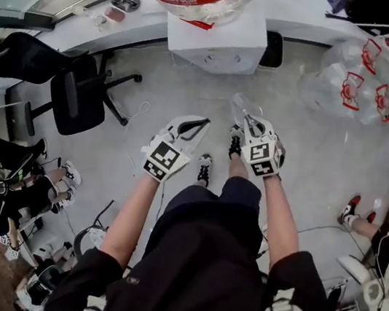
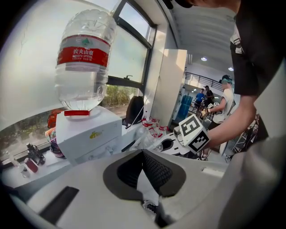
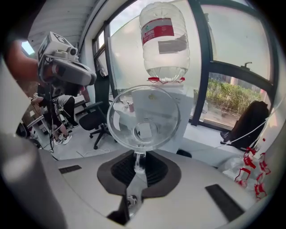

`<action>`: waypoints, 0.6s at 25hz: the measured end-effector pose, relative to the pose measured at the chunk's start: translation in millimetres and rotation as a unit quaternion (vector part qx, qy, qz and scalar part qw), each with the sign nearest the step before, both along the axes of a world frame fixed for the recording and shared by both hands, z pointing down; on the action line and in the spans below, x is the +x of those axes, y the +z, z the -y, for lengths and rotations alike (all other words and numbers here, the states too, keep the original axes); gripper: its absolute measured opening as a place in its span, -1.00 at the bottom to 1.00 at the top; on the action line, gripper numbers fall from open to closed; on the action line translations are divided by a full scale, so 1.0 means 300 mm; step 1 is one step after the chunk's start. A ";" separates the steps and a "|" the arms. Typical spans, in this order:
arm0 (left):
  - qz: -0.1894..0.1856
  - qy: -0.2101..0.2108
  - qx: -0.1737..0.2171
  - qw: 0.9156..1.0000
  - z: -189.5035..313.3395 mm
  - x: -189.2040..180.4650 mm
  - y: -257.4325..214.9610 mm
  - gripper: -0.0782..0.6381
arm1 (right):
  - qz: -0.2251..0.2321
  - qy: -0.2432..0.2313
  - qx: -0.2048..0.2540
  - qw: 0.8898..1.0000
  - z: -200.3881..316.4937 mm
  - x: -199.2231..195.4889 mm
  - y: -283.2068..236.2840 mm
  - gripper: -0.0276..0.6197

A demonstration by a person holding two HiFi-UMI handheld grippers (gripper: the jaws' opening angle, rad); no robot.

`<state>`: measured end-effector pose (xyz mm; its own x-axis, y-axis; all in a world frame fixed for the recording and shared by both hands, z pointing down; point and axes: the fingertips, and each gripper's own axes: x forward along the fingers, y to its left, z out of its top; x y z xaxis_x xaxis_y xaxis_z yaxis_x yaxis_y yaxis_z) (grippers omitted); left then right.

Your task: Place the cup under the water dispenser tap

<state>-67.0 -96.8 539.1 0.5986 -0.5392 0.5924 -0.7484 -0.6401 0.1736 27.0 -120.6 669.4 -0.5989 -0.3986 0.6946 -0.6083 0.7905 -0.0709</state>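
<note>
The water dispenser stands on the desk, well apart from the clear cup. The right hand-held gripper is grasping the cup by its rim in mid-air, and the left hand-held gripper is clenched and empty. This looks like the carrying step. Next, the cup needs to be levelled and set under the tap.

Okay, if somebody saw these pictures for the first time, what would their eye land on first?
The big upturned water bottle with a red label, seated on the white dispenser by the window, dominates both gripper views. Facing it, the right hand-held gripper pinches a clear cup by its rim. The left hand-held gripper beside it holds nothing.
</note>
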 end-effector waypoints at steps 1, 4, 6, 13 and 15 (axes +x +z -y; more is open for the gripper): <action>-0.003 -0.001 -0.003 1.000 0.016 0.011 0.013 -0.78 | -0.001 -0.001 -0.003 1.000 0.014 0.002 0.027 -0.90; -0.003 -0.001 -0.010 1.000 0.058 0.042 0.064 -0.78 | -0.006 -0.003 -0.013 1.000 0.056 0.003 0.104 -0.90; -0.001 0.000 -0.015 1.000 0.084 0.060 0.104 -0.78 | -0.008 -0.003 -0.019 1.000 0.089 0.002 0.158 -0.90; -0.008 -0.009 -0.038 0.999 0.124 0.091 0.228 -0.78 | -0.027 0.006 -0.046 0.999 0.182 -0.009 0.395 -0.90; -0.010 -0.009 -0.047 0.999 0.127 0.085 0.252 -0.78 | -0.033 0.010 -0.053 0.998 0.210 -0.023 0.456 -0.90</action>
<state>-41.4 -135.0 614.7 0.6011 -0.4926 0.6293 -0.7555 -0.6070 0.2466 19.9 -183.6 806.2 -0.5432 -0.3319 0.7712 -0.6297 0.7686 -0.1128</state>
